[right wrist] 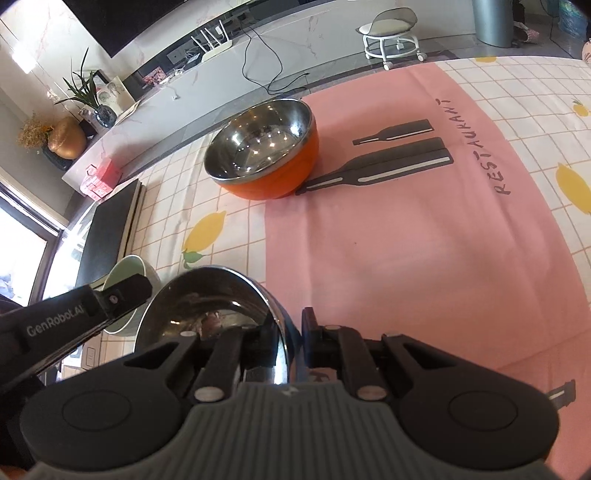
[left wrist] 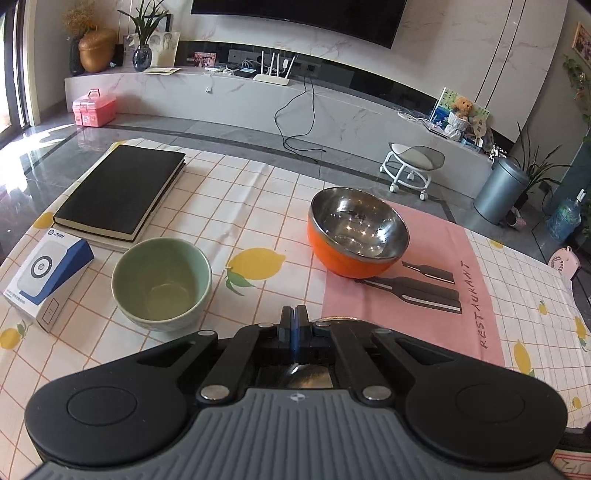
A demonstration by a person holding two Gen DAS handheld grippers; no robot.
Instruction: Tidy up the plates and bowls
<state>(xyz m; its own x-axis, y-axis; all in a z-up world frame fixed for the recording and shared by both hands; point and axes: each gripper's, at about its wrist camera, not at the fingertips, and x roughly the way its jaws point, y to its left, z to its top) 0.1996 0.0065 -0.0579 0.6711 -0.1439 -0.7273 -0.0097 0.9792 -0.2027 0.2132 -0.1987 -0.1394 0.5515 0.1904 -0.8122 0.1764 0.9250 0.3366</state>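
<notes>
My bench [left wrist: 258, 206] wears a checked cloth printed with lemons, and a pink placemat [right wrist: 424, 258] lettered "RESTAURANT" covers its right part. On the far left edge of that mat sits the orange bowl [left wrist: 356, 236], steel inside and upright. Left of it on the cloth stands the green bowl [left wrist: 161, 282], upright and well apart from the orange one. Farther left lie a black notebook [left wrist: 118, 192] and, nearer to me, a white and blue box [left wrist: 44, 280].

Beyond the bench I see grey glossy floor, a long marble ledge under a dark screen [left wrist: 295, 18], a white router [left wrist: 272, 75] on the ledge, a pink case [left wrist: 94, 108] at its left end, a small wheeled stool [left wrist: 412, 166] and a grey bin [left wrist: 500, 192] to the right.

My left gripper [left wrist: 294, 325] tilts downward over the near edge of the bench, its jaws clenched together; whether they pinch the rim below them I cannot tell from its own view. My right gripper [right wrist: 291, 332] also points down at the near left corner of the mat, and its jaws grasp the rim of a steel bowl [right wrist: 207, 302], which tips up on edge with its shiny inside facing left. In the right wrist view my left gripper reaches in from the left, just beside that bowl.
</notes>
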